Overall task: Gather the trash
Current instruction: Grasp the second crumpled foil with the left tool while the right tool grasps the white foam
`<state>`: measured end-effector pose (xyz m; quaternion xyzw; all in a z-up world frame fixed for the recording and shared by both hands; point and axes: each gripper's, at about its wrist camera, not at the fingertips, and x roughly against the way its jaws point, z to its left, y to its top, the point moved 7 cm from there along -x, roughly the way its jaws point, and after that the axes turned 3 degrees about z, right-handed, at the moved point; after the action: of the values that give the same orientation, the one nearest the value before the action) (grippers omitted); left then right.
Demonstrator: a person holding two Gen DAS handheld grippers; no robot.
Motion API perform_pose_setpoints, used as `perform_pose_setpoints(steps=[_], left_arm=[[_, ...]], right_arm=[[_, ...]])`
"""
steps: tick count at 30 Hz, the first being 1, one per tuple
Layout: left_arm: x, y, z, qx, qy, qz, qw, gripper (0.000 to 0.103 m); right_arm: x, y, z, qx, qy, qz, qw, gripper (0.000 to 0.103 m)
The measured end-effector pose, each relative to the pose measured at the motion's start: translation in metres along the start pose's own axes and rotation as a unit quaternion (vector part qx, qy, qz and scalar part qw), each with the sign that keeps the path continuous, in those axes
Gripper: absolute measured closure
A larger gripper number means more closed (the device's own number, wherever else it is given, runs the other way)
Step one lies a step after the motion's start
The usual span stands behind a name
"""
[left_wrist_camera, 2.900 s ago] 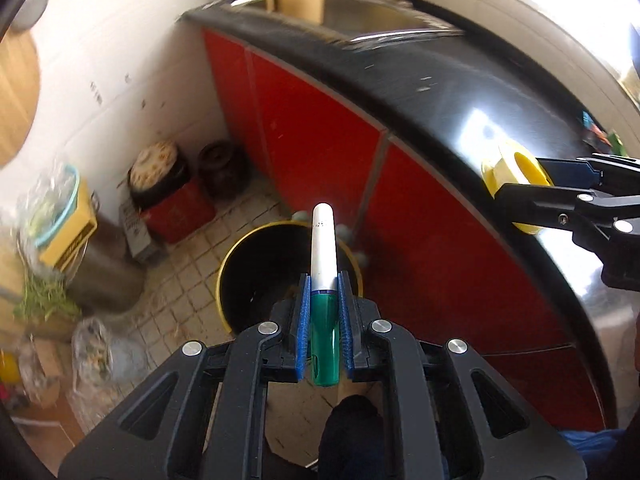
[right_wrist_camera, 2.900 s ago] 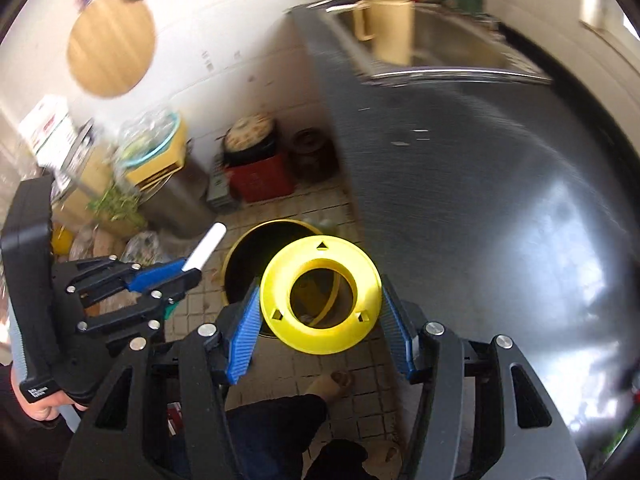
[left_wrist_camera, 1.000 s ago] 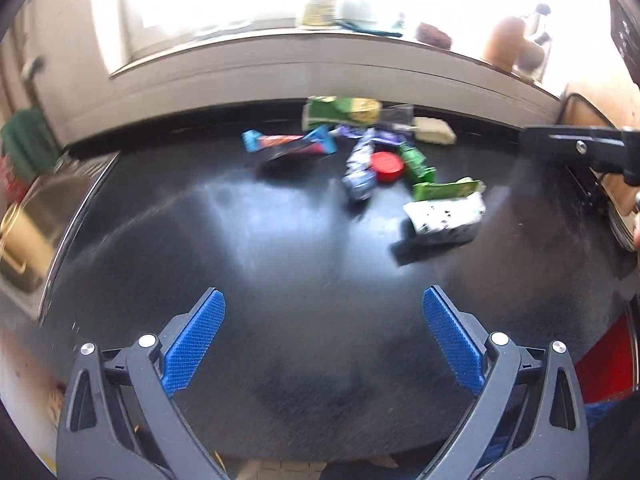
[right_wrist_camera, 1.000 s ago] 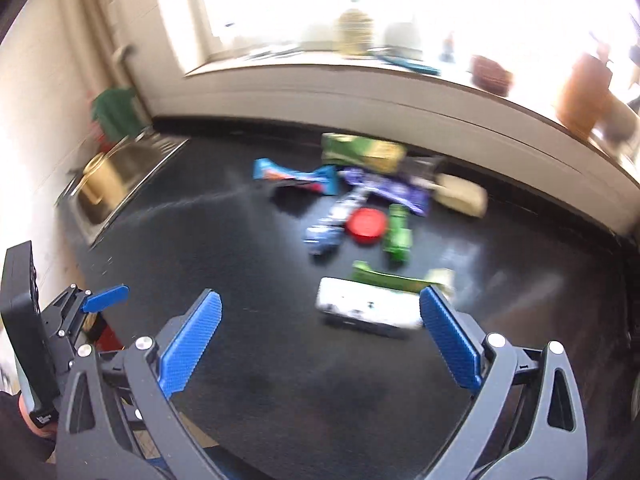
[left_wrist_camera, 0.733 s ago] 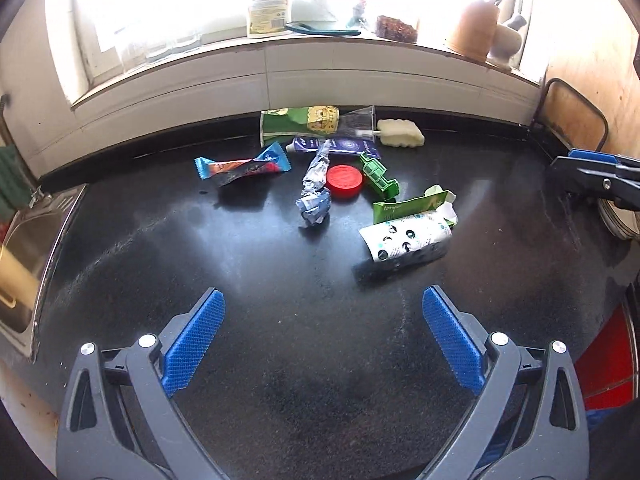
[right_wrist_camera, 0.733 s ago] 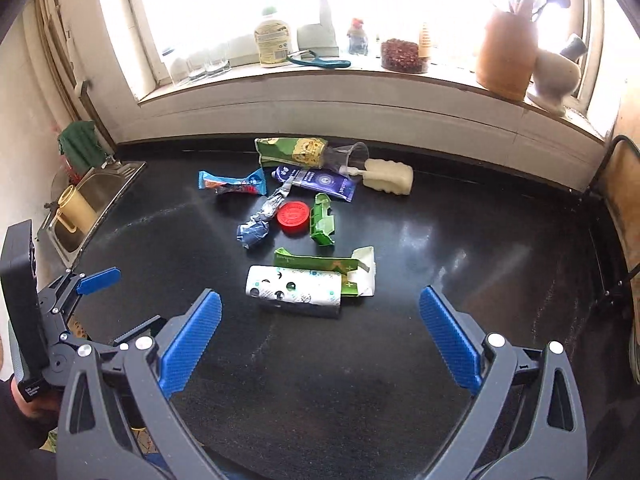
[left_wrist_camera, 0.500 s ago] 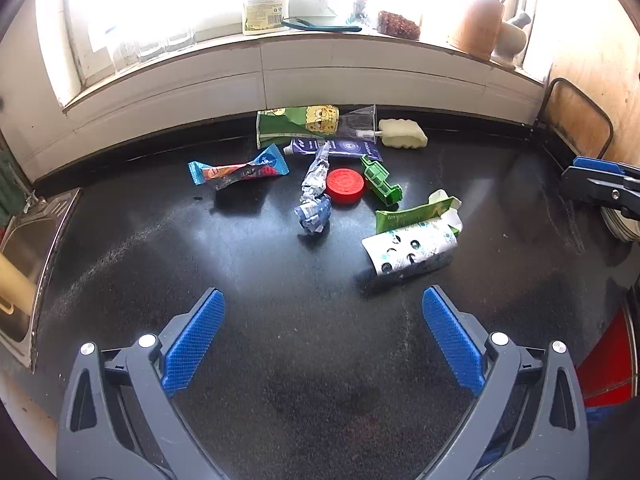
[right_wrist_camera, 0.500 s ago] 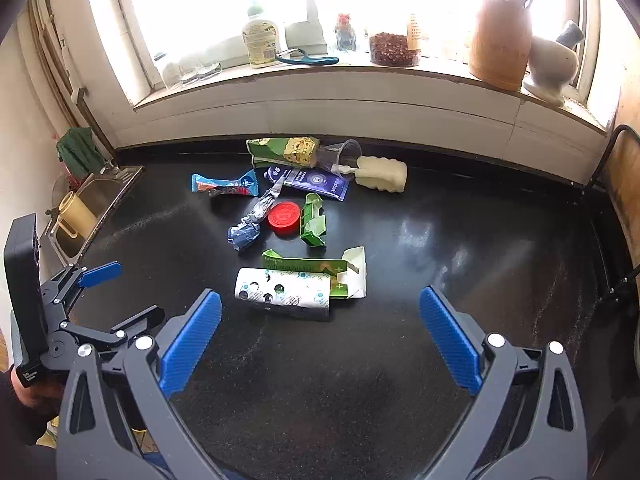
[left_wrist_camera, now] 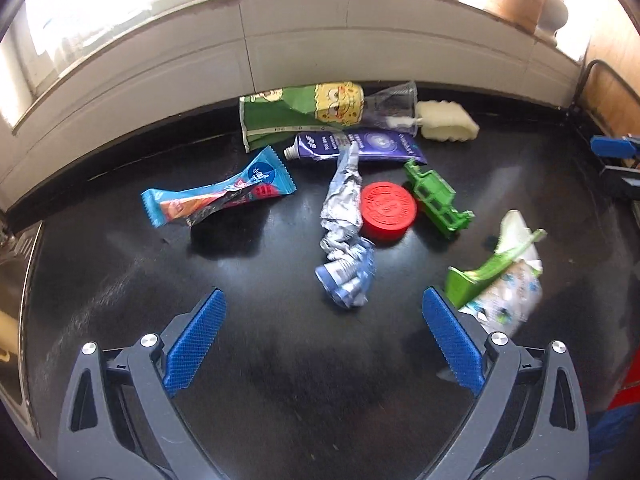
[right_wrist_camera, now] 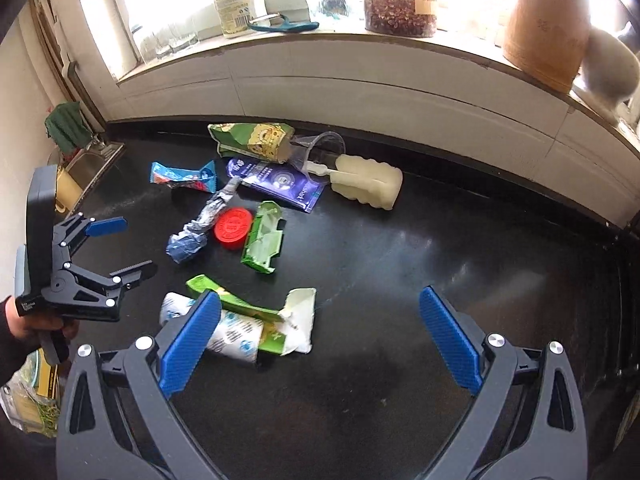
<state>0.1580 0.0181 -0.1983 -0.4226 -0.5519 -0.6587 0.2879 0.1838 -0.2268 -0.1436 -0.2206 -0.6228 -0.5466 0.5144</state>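
Trash lies scattered on a black counter (left_wrist_camera: 280, 380). My left gripper (left_wrist_camera: 320, 320) hangs open and empty just short of a crumpled silver-blue wrapper (left_wrist_camera: 346, 232); beside it sit a red lid (left_wrist_camera: 388, 210), a green plastic piece (left_wrist_camera: 436, 204) and a blue snack wrapper (left_wrist_camera: 216, 200). My right gripper (right_wrist_camera: 316, 328) is open above the counter, its left finger over a white dotted roll (right_wrist_camera: 224, 332) with a torn green carton (right_wrist_camera: 264, 316) on it. The left gripper (right_wrist_camera: 104, 248) also shows at the left edge of the right wrist view.
Against the back wall lie a green cartoon carton (left_wrist_camera: 304, 114), a purple tube (left_wrist_camera: 360, 146), a clear cup (left_wrist_camera: 394, 106) and a pale sponge brush (left_wrist_camera: 446, 126). A windowsill (right_wrist_camera: 360, 36) holds bottles and jars. A sink (right_wrist_camera: 84, 164) lies at far left.
Both grippers dropped the marker and yellow ring they held over the bin, swung round to the counter, and have since moved in closer to the trash, both open.
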Motion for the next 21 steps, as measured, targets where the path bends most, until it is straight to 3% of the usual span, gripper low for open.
perform_pose_setpoints(steps=[9, 12, 15, 19, 21], left_arm=[[-0.064, 0.011, 0.007, -0.012, -0.019, 0.048, 0.9986, 0.01], [-0.07, 0.016, 0.004, -0.021, -0.018, 0.038, 0.9989, 0.012], [-0.072, 0.023, 0.001, -0.026, -0.019, 0.03, 0.999, 0.019], [-0.072, 0.031, 0.001, -0.015, -0.014, 0.021, 0.9996, 0.043], [-0.071, 0.033, 0.003, -0.008, -0.01, 0.018, 0.9997, 0.057]], right_arm=[[-0.112, 0.047, -0.048, 0.07, -0.008, 0.055, 0.996, 0.007], [-0.141, 0.062, -0.052, 0.108, -0.01, 0.062, 0.992, 0.007], [-0.156, 0.074, -0.051, 0.134, -0.002, 0.062, 0.989, 0.007], [-0.167, 0.082, -0.048, 0.156, 0.02, 0.066, 0.985, 0.008], [-0.166, 0.084, -0.045, 0.159, 0.023, 0.061, 0.985, 0.019]])
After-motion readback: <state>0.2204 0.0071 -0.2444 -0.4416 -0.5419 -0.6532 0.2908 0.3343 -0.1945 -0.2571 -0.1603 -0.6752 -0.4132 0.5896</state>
